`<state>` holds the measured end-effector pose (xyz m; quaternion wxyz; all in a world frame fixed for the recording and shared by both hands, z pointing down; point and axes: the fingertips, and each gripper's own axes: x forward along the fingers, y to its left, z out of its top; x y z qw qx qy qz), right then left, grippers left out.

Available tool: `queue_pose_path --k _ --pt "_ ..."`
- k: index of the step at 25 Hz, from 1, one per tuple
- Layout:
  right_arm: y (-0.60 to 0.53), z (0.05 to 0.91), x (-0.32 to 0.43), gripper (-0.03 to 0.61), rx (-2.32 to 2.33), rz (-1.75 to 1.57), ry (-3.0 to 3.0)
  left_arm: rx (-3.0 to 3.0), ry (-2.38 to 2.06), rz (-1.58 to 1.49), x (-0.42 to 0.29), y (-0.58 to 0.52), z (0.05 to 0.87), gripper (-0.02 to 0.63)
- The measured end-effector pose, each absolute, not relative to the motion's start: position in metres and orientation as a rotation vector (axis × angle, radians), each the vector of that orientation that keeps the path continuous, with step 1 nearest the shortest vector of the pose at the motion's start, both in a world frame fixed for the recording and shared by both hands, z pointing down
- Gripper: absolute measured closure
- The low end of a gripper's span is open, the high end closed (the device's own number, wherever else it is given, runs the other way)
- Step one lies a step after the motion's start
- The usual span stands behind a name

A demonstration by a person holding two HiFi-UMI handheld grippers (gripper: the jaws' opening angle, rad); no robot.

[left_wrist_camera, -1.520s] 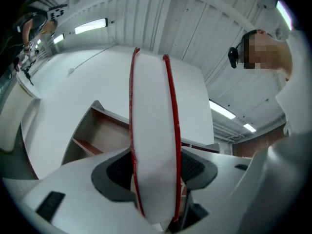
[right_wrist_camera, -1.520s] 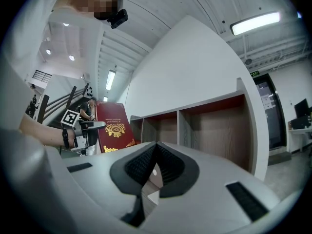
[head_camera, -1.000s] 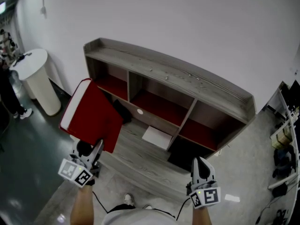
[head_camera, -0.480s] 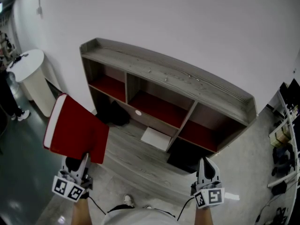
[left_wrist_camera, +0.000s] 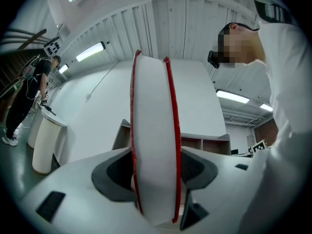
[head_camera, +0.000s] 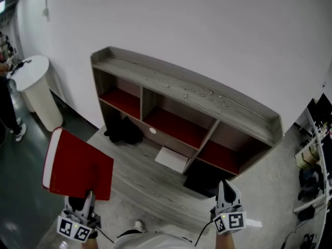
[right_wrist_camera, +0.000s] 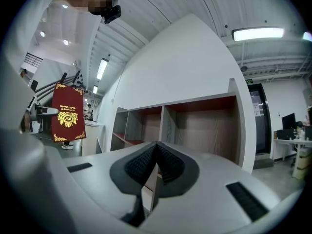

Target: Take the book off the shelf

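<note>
We saw the book (head_camera: 78, 165) as a broad, flat volume with plain deep red covers and a thick white block of pages showing along its left edge; it hung in the lower left of the head view, off the shelf (head_camera: 187, 87) and well apart from it; the left tool (head_camera: 87, 198) was clenched on its lower edge, and the book rose from the jaws toward the upper left. The shelf stood against the white wall (head_camera: 207, 25) in the middle of the frame, grey wood with red-lined compartments; a black thing (head_camera: 123, 131) lay at the foot of its left end; a white round stand (head_camera: 36, 87) stood at the far left. The right tool (head_camera: 226, 188) sat in the lower right, its jaws pressed together with nothing between them.

The left gripper view gave us what the head view did not: the book end-on, a white band of pages between two thin red cover edges, with the dark pads (left_wrist_camera: 116, 172) bearing on either cover. Only the right gripper view showed the cover's face; there the book stood small at the left of the frame, with a gold emblem (right_wrist_camera: 68, 117) in its centre and gold ornament at the corners; the shelf's open compartments filled the middle.
</note>
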<state>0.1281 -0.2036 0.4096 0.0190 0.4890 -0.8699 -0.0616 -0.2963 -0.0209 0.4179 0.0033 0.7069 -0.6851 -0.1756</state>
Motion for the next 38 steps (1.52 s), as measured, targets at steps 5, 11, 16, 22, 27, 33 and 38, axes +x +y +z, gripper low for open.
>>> queue_pose_path --k 5,11,16,22,27,33,38 --pt "-0.203 0.407 0.12 0.555 1.499 -0.196 -2.718 2.22 -2.18 -0.587 -0.302 -0.009 0.405 0.36" --pt "-0.196 0.414 0.112 0.555 1.478 -0.165 -2.734 2.253 -2.137 -0.588 -0.292 -0.016 0.406 0.362" --pt "-0.185 0.416 0.108 0.555 1.472 -0.147 -2.744 2.264 -2.119 -0.611 -0.29 -0.009 0.4 0.362" --pt "-0.174 0.416 0.106 0.555 1.459 -0.15 -2.748 2.257 -2.123 -0.641 -0.293 0.003 0.399 0.362" --pt "-0.169 0.415 0.101 0.555 1.442 -0.158 -2.75 2.265 -2.103 -0.663 -0.291 0.006 0.4 0.362" --pt "-0.166 0.416 0.094 0.555 1.425 -0.163 -2.751 2.26 -2.085 -0.688 -0.293 0.008 0.402 0.362" --pt "-0.167 0.416 0.087 0.555 1.405 -0.159 -2.764 2.252 -2.076 -0.697 -0.295 0.008 0.405 0.362"
